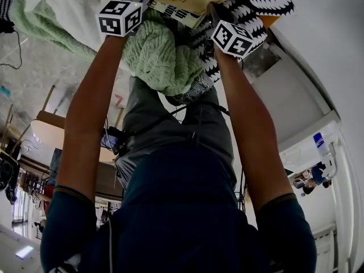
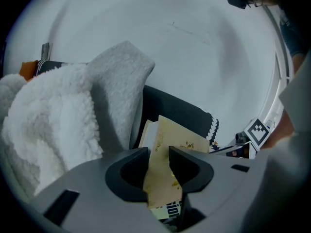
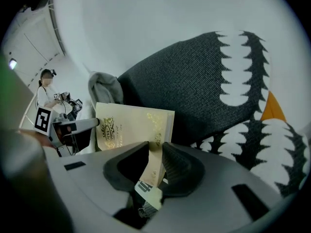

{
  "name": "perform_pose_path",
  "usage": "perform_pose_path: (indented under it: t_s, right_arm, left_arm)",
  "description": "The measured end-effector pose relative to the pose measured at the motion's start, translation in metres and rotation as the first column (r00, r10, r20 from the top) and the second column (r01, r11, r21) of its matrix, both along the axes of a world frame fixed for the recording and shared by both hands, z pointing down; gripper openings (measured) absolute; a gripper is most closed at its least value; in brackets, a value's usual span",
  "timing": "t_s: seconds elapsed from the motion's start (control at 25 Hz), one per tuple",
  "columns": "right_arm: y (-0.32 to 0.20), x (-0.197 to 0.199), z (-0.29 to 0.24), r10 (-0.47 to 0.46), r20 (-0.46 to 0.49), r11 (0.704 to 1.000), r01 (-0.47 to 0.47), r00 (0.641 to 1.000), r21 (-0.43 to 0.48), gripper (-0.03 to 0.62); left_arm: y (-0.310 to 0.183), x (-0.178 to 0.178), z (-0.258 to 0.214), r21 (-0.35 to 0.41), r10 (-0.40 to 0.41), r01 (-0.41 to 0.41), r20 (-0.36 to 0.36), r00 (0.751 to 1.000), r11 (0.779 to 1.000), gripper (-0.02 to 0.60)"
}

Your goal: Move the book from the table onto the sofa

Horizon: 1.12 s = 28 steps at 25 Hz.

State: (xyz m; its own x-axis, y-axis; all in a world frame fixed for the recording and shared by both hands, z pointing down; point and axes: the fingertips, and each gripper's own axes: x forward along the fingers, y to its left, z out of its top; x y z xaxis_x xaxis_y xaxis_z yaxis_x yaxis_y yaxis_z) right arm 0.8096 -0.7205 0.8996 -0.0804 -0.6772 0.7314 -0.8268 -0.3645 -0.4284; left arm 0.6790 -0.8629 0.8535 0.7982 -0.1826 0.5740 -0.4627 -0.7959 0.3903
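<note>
The sofa's own surface cannot be made out under soft things at the top of the head view. A pale green knitted blanket (image 1: 162, 56) is heaped at centre, with a white fluffy blanket (image 1: 62, 7) at upper left and a black cushion with white tooth pattern (image 1: 259, 1) at upper right.

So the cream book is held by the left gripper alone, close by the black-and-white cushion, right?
Not alone: both hold it. The right gripper view shows the right gripper shut on the cream book too, as the left gripper is in its own view, close by the black-and-white cushion.
</note>
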Motion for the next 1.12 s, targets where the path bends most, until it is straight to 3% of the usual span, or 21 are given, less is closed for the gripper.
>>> perform_pose_path:
  t_s: [0.32,0.72,0.92,1.12]
  right_arm:
    - [0.012,-0.005,0.03,-0.009,0.044,0.997,0.012,0.999,-0.07,0.087]
    - [0.005,-0.006,0.041,0.001,0.059,0.996,0.005,0.998,-0.089,0.087]
    - [0.006,-0.009,0.043,0.012,0.075,0.994,-0.003,0.997,-0.112,0.087]
    - [0.011,-0.013,0.043,-0.002,0.076,0.989,0.013,0.997,-0.15,0.087]
  left_arm:
    - [0.011,-0.005,0.038,-0.064,0.006,-0.003,0.046,0.999,0.998,0.137]
    - [0.012,-0.013,0.066,-0.109,-0.019,0.031,0.116,0.993,0.994,0.137]
    - [0.023,-0.018,0.076,-0.109,0.036,-0.015,0.189,0.981,0.994,0.137]
    - [0.034,-0.025,0.079,-0.158,0.076,-0.041,0.223,0.972,0.987,0.144]
